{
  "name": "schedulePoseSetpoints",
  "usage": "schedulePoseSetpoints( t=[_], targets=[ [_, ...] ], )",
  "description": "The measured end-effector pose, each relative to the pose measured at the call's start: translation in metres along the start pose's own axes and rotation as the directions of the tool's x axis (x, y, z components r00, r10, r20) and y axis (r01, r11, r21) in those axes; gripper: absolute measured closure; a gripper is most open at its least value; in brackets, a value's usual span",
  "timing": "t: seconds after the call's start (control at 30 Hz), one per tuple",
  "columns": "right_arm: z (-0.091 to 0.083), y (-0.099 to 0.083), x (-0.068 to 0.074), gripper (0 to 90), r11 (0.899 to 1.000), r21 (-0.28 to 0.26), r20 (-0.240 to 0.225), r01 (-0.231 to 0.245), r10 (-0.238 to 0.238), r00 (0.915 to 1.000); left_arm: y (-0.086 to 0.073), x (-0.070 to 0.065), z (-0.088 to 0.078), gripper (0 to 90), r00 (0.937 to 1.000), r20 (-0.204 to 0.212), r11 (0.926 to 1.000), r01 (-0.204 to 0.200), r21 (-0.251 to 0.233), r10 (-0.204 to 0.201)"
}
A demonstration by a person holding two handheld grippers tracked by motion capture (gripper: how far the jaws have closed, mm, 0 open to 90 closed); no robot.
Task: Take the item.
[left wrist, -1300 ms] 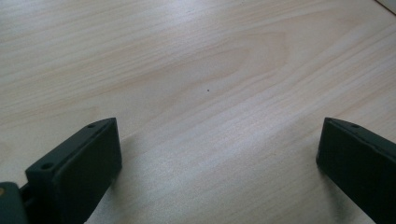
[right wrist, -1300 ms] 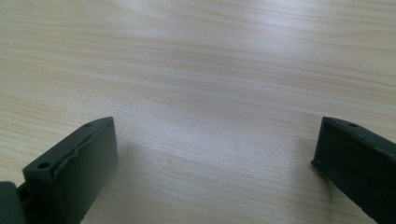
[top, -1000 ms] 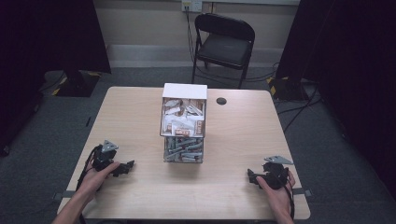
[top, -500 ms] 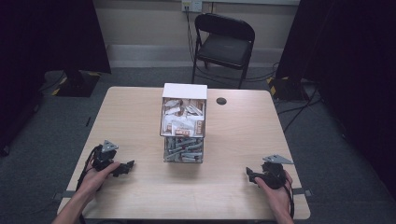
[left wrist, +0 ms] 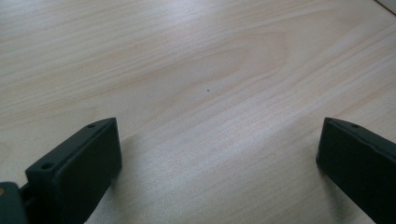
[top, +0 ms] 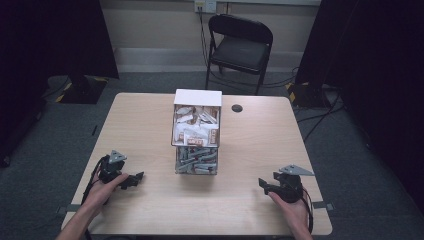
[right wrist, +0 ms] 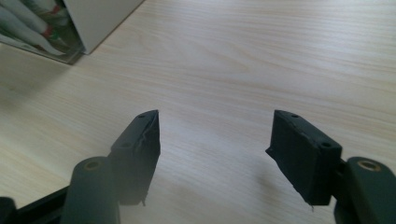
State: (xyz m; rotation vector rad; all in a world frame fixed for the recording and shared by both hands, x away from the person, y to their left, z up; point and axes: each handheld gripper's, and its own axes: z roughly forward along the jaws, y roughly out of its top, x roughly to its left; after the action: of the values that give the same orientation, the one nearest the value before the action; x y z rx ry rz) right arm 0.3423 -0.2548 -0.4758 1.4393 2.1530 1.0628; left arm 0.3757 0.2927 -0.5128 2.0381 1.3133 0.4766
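Right gripper [top: 263, 184], jaws partly apart and just closing on nothing, rests near the table's front edge; left gripper [top: 134, 179] gapes wide. Clear packet-filled plastic box [top: 196, 139] stands between, untouched: work not begun.

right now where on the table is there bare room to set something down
Bare wood lies between the left gripper and the right gripper, along the near edge in front of the clear box. The table's left and right sides beside the box are bare too. A small dark disc sits by the far edge.
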Motion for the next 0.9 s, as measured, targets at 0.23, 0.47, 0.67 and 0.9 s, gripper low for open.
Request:
schedulePoseSetpoints(
  t=[0.23, 0.47, 0.67, 0.9],
  targets=[
    [-0.002, 0.004, 0.008, 37.4, 1.000, -0.014, -0.052, 0.018, -0.018, 0.9985, 0.000, 0.000, 0.000, 0.0, 1.0000, 0.000, 1.0000, -0.001, 0.000, 0.001],
    [-0.006, 0.008, 0.014, 42.0, 0.999, -0.038, -0.097, 0.026, -0.029, 0.9948, 0.000, 0.000, 0.000, 0.0, 1.0000, 0.000, 1.0000, -0.001, 0.000, 0.001],
    [-0.009, 0.012, 0.023, 45.0, 0.997, -0.060, -0.139, 0.041, -0.049, 0.9891, 0.000, 0.000, 0.000, 0.0, 1.0000, 0.000, 1.0000, -0.001, 0.000, 0.001],
    [-0.010, 0.017, 0.032, 48.5, 0.995, -0.066, -0.182, 0.070, -0.081, 0.9799, 0.000, 0.000, 0.000, 0.0, 1.0000, 0.000, 1.0000, 0.000, 0.000, 0.000]
  ],
)
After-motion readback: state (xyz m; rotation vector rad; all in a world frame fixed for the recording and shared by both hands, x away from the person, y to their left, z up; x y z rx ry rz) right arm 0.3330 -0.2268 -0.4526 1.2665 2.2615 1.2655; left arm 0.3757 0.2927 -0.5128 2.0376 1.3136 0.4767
